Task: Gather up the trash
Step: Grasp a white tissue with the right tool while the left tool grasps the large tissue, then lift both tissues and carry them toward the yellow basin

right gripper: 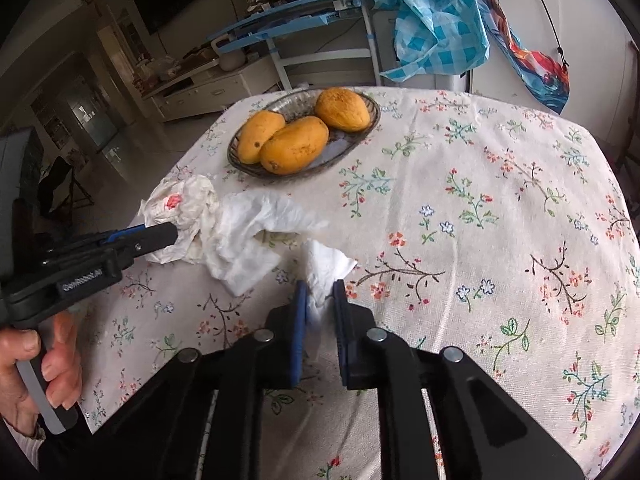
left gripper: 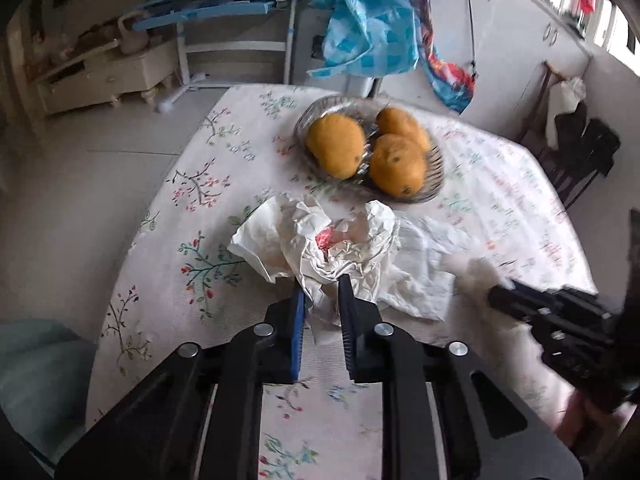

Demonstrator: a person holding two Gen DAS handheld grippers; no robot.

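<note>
A crumpled, red-stained white wrapper (left gripper: 320, 240) lies on the floral tablecloth (left gripper: 208, 184). My left gripper (left gripper: 322, 284) is shut on its near edge. The wrapper also shows in the right wrist view (right gripper: 184, 204), with the left gripper (right gripper: 168, 234) at its side. A white tissue (right gripper: 248, 236) lies next to the wrapper. My right gripper (right gripper: 320, 286) is shut on a small white tissue piece (right gripper: 326, 268). In the left wrist view the right gripper (left gripper: 496, 294) comes in from the right, holding that white piece (left gripper: 478, 274).
A glass dish (right gripper: 360, 128) with three yellow mangoes (right gripper: 296, 146) stands at the table's far side. A blue checked plastic sheet (right gripper: 436, 28) hangs behind the table. A blue desk (right gripper: 280, 20) and cabinets stand farther back.
</note>
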